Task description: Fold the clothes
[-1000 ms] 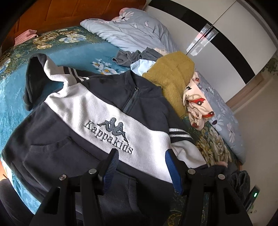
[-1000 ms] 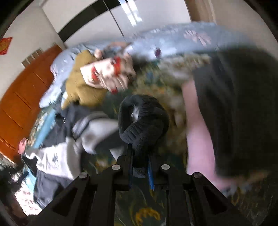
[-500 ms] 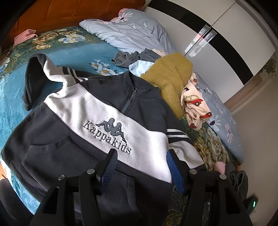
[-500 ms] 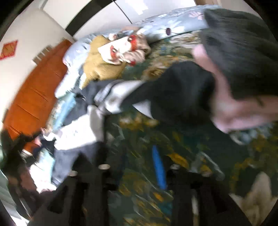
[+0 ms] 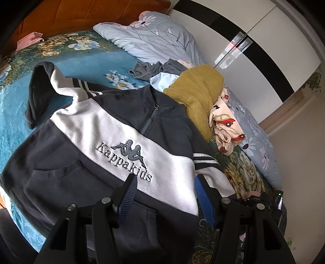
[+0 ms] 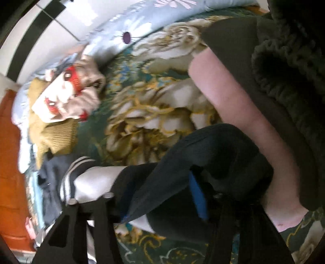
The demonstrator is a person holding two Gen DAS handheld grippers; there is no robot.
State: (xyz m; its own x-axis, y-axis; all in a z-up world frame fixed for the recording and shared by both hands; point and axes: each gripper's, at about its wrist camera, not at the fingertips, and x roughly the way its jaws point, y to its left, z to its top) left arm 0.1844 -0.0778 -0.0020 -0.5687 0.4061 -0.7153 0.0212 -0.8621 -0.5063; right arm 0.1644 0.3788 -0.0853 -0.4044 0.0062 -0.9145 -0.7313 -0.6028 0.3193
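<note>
Both grippers: my left gripper (image 5: 164, 195) hovers wide over the navy-and-white fleece sweatshirt (image 5: 113, 140). My right gripper (image 6: 160, 199) straddles its dark sleeve cuff (image 6: 203, 162), jaws spread.

Two cameras over one bed, each looking out along its own fingers.

The left view sits just above the sweatshirt (image 5: 113, 138), facing up the bed (image 5: 85, 61) toward the wardrobe (image 5: 254, 40). The right view, tilted and blurred, is very close to the sleeve (image 6: 203, 162). Both show the mustard garment (image 5: 199, 91) and car-print cloth (image 5: 225, 121).

Floral bedspread (image 5: 85, 61), wardrobe (image 5: 270, 40), wooden headboard (image 5: 61, 18)
</note>
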